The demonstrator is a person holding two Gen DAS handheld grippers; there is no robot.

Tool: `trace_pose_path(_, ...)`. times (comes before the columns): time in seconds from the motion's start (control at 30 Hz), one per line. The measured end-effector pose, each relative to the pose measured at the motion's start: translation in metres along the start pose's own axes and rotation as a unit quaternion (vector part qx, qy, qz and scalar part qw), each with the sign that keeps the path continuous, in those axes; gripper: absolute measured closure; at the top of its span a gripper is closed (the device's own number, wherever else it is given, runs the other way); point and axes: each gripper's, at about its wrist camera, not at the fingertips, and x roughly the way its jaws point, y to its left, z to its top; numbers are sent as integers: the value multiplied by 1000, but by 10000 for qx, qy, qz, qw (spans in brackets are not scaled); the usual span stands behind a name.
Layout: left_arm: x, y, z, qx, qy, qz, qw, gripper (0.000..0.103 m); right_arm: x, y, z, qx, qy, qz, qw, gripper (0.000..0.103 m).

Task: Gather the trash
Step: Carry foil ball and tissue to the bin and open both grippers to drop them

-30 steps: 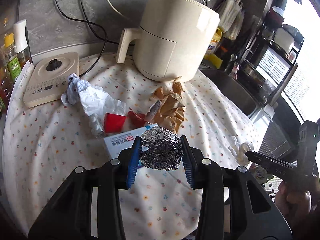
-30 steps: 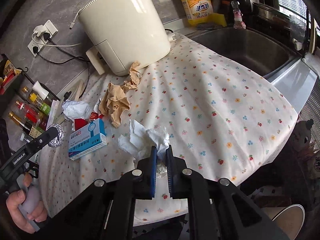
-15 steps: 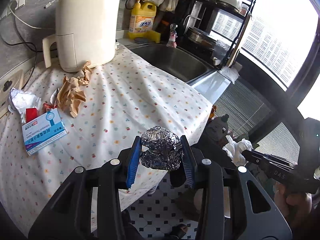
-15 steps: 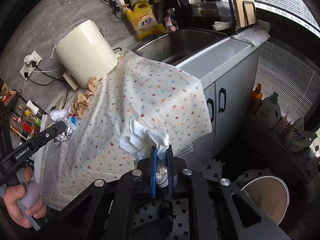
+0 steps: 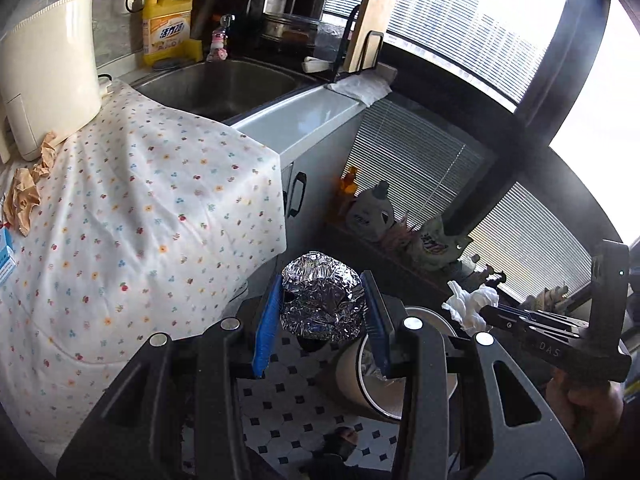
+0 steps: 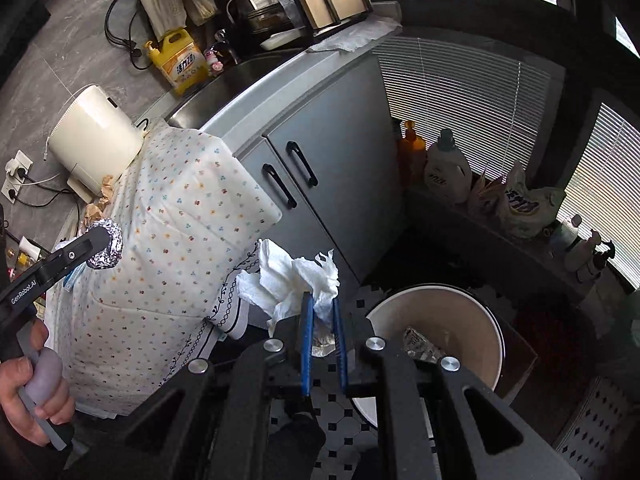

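Note:
My left gripper (image 5: pixel 320 286) is shut on a crumpled foil ball (image 5: pixel 322 302) and holds it in the air off the table edge, above the tiled floor. My right gripper (image 6: pixel 320 300) is shut on a crumpled white tissue (image 6: pixel 290 280); it also shows in the left wrist view (image 5: pixel 470 304). A round beige trash bin (image 6: pixel 468 320) stands on the floor below and to the right of the tissue, with some trash inside; it also shows in the left wrist view (image 5: pixel 356 364). The foil ball shows in the right wrist view (image 6: pixel 105 244) beside the tablecloth.
A table under a flowered cloth (image 5: pixel 132 216) carries crumpled brown paper (image 5: pixel 28 192), a blue box (image 5: pixel 6 256) and a cream appliance (image 5: pixel 48 64). A sink (image 5: pixel 224 84), grey cabinet (image 6: pixel 332 176) and detergent bottles on a low ledge (image 6: pixel 446 172) surround the bin.
Both grippers have swung right and away from the table with their loads. They now hang over the floor near the trash bin, which has come closer in both views.

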Motion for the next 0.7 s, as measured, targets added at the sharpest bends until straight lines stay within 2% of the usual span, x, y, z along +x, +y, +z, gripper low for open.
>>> trace_pose_path(0.27, 32, -56, -23, 262, 331, -276, 9987, 64, 9, -67, -30, 469, 273, -202, 9983, 90)
trace_pose_path(0.3, 36, -60, -26, 276, 384, -293, 9985, 64, 11, -74, -33, 576, 311, -193, 9977, 83)
trace_pose_path(0.33, 40, -64, -28, 295, 441, -309, 9981, 64, 12, -81, -35, 695, 326, -173, 9969, 62)
trace_pose_path(0.4, 49, -71, -33, 363, 565, -334, 9972, 64, 10, -91, -40, 810, 250, -160, 9963, 45)
trace_pose_path(0.7, 85, -104, -51, 562, 971, -595, 9919, 64, -4, -130, -57, 1095, 259, -443, 9927, 35)
